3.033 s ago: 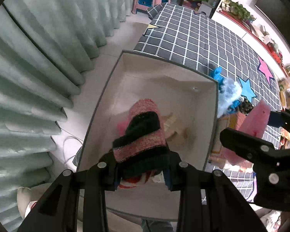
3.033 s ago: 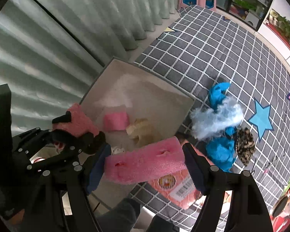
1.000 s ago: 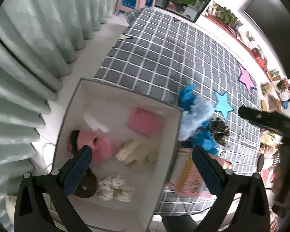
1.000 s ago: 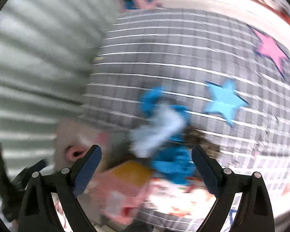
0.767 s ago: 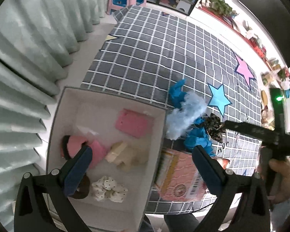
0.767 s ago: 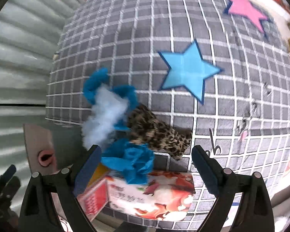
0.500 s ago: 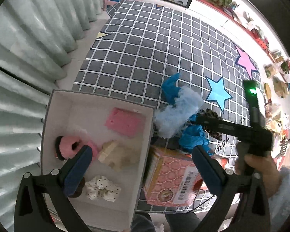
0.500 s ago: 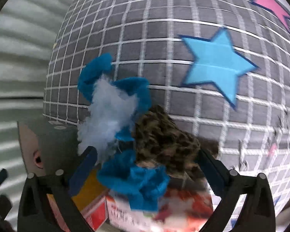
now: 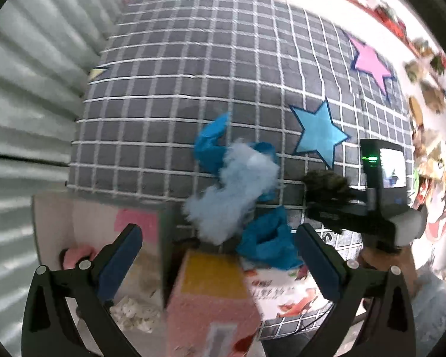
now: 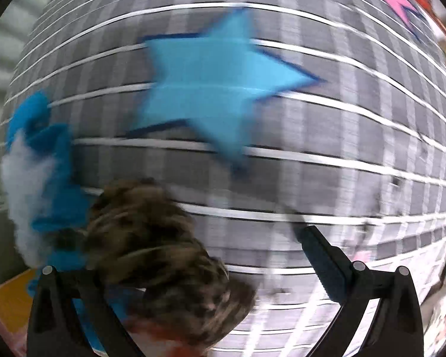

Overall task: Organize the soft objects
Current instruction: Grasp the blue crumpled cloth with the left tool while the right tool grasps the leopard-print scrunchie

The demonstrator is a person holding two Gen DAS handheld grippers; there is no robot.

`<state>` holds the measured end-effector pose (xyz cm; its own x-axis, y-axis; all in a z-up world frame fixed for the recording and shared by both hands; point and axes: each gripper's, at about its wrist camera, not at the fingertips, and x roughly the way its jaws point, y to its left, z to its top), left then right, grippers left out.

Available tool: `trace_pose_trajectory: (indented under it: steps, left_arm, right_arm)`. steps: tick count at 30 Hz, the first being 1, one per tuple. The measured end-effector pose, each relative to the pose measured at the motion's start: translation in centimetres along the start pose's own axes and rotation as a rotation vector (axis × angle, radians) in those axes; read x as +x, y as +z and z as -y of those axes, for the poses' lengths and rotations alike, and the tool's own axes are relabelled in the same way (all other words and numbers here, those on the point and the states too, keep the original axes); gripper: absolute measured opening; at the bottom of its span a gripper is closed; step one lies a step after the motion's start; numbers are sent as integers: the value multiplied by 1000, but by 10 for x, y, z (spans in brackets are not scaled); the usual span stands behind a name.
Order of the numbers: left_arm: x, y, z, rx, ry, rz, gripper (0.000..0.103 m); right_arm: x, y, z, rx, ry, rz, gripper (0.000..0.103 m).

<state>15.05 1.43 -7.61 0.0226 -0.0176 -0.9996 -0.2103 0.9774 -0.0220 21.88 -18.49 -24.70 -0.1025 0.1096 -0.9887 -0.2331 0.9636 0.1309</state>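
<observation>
Left wrist view looks straight down on a grey checked tabletop (image 9: 169,95) with star patches. At about eight o'clock sits an open white box (image 9: 53,217) already holding soft things, a pink foam block (image 9: 136,224) among them. The left tongs (image 9: 217,260) stand wide apart and empty, hanging above a pink carton (image 9: 208,309) that lies at six o'clock, just beside the box. Just past the carton, near the centre, lies a heap of loose soft things: a pale blue fluffy piece (image 9: 232,190) tangled with bright blue cloth (image 9: 267,244). At three o'clock the right tongs (image 9: 327,208) reach in over a leopard-print soft piece (image 9: 327,183), a person's hand (image 9: 383,261) behind them.

Right wrist view is blurred. The leopard-print soft piece (image 10: 160,255) fills the seven o'clock area, overlapping the left-hand finger of the right tongs (image 10: 190,267). These tongs are spread fully wide; their pads do not appear to press the piece yet, though blur makes contact hard to judge. The blue heap (image 10: 41,178) sits at nine o'clock.

The step in hand looks like the reach for the next soft thing, with the box partly filled. The next move likely calls for centring the leopard piece between the pads before closing on it.
</observation>
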Motion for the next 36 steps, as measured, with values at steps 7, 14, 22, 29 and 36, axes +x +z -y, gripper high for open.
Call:
trace_pose_trajectory:
  steps: [7,14,22,29,36]
  left_arm:
    - [49,17,38,18,43,-171,103]
    - [86,9,64,-31,56,-352,103]
    - [134,0,62,-210,25,-508,103]
    - [162,-11,64,-244,66,-574,103]
    - [176,-13,72,-238,53,-573,70]
  right_arm:
    - [-4,-9,73,108,23,8,103]
    - [-10,-19,112,167,158,2,103]
    - [-20,-27,96,33,152,0,103]
    - [-20,-45,55,-124,52,43,57]
    - [-42,-47,62,-60,180,32,45]
